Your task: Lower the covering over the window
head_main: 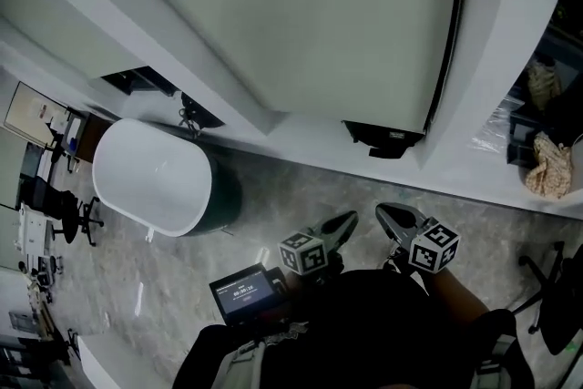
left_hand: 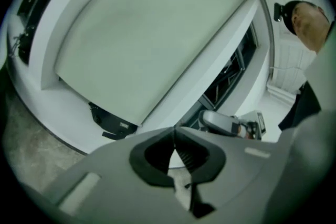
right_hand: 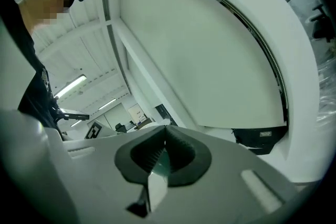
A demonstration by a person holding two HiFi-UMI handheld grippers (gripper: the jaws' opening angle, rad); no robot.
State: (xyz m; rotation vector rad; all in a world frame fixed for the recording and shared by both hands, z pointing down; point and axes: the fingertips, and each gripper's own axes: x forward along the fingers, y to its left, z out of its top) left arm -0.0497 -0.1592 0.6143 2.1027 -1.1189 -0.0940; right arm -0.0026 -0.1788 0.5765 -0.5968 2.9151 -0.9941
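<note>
Ahead of and above both grippers, the pale blind [head_main: 310,14] fills the window recess; its sheet reaches down to a black end piece [head_main: 387,138] at the lower right corner, just over the white sill [head_main: 301,141]; judged from that, the covering looks lowered already, or nearly so; a thin dark line [head_main: 448,32] runs upright along the blind's right edge, and whether it is a pull cord or a rail I cannot tell; the right gripper [head_main: 387,214] is the nearer to it and lies almost directly below the black piece; the left gripper [head_main: 346,221] sits just beside it, toward the left; both have their jaws closed together on nothing, tips short of the sill, so any further pull would call for a reach up and forward; off to the left a white oval tub [head_main: 150,178] stands on the marbled floor [head_main: 301,187]; a small lit screen [head_main: 244,291] sits near the person's body; a crumpled cloth [head_main: 549,167] lies on a ledge at the right; none of these blocks the way to the blind.
</note>
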